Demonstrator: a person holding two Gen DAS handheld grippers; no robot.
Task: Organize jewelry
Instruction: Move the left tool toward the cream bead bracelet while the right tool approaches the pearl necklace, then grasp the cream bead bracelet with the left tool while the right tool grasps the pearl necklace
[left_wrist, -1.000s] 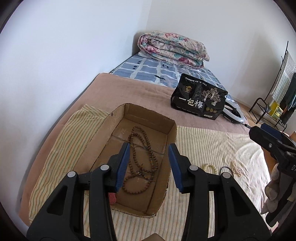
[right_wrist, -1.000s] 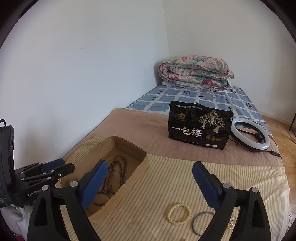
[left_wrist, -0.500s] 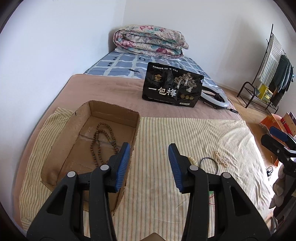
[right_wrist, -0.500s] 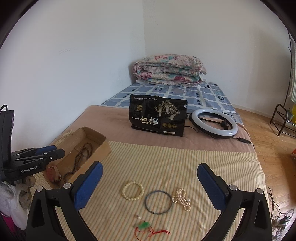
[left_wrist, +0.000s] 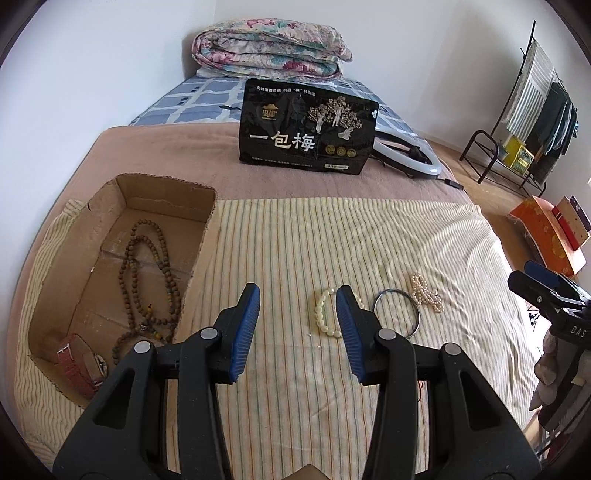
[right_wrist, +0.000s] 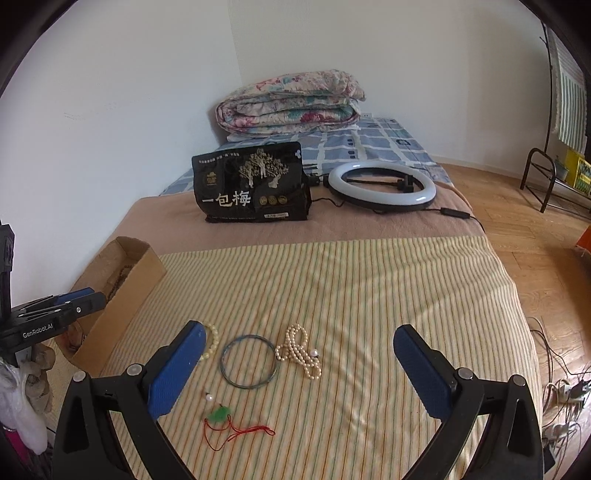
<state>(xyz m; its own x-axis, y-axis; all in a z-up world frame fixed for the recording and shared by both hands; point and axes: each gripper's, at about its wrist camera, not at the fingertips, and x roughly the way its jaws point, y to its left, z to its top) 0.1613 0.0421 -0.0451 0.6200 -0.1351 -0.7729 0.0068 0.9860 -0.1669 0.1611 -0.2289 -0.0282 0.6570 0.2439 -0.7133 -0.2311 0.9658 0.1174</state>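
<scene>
Left wrist view: our left gripper (left_wrist: 297, 306) parted, empty | right gripper (right_wrist: 295, 349) spread wide, empty | cream bead bracelet (left_wrist: 323, 314), thin bangle (right_wrist: 249, 361), pearl strand (right_wrist: 300, 350) near-centre on striped cloth (right_wrist: 369, 288) | wooden bead necklace (left_wrist: 147, 273) in cardboard box (left_wrist: 207, 221), left.

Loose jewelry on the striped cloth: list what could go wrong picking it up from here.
1. The thin bangle touches the pearl strand; grabbing one may drag the other.
2. The tiny loose pearl beside the green pendant with red cord could roll or be overlooked.
3. The cream bead bracelet lies flat on soft striped cloth; the open left gripper may pinch fabric with it.
</scene>
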